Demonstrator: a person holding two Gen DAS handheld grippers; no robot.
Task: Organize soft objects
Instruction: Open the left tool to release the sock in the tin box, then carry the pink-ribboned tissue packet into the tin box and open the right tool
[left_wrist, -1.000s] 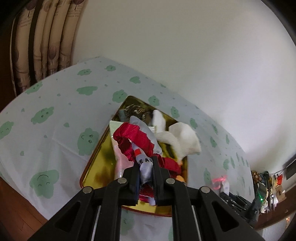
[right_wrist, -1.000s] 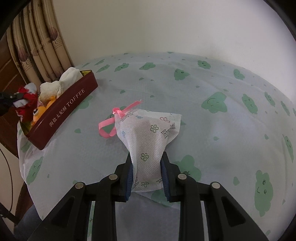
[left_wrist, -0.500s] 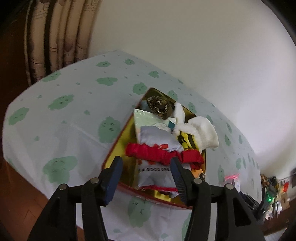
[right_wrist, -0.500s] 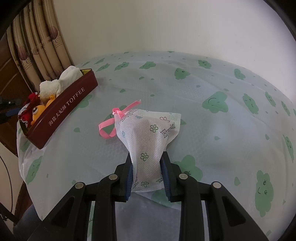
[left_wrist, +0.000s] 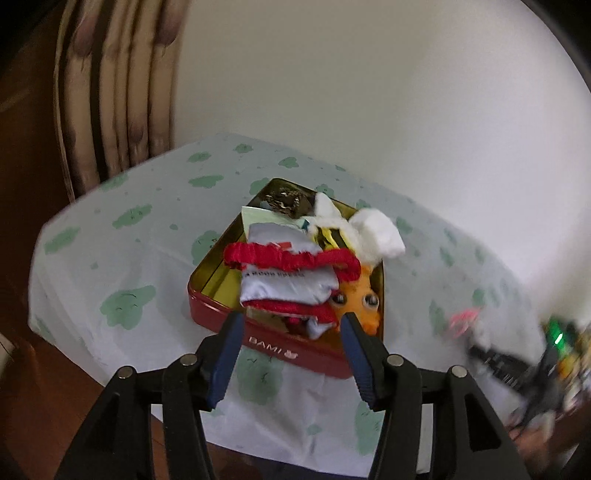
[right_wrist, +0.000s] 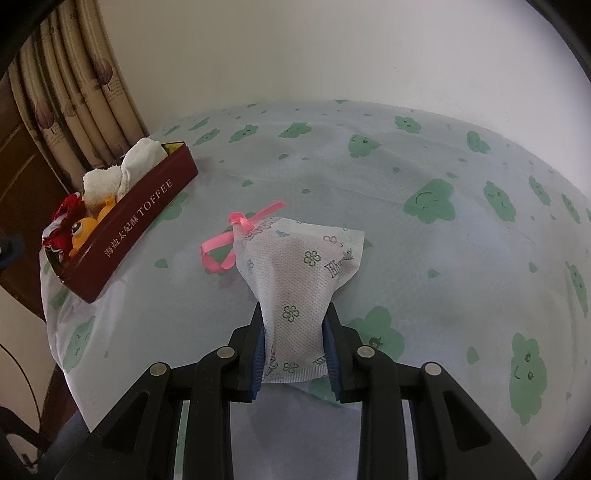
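Observation:
A red tin with a gold inside holds a grey pouch with a red scrunchie, a white cloth and an orange plush toy. My left gripper is open and empty, just in front of the tin's near wall. My right gripper is shut on a white sachet printed with small flowers and tied with a pink ribbon; the sachet rests on the tablecloth. The tin also shows in the right wrist view at the table's left edge.
The round table wears a white cloth with green cloud prints. A striped curtain hangs behind the table at the left, next to a white wall. The right gripper's body shows blurred in the left wrist view.
My left gripper let go of the grey pouch with the scrunchie into the tin, opened, and pulled back from the tin. My right gripper stays shut on the sachet, unmoved.

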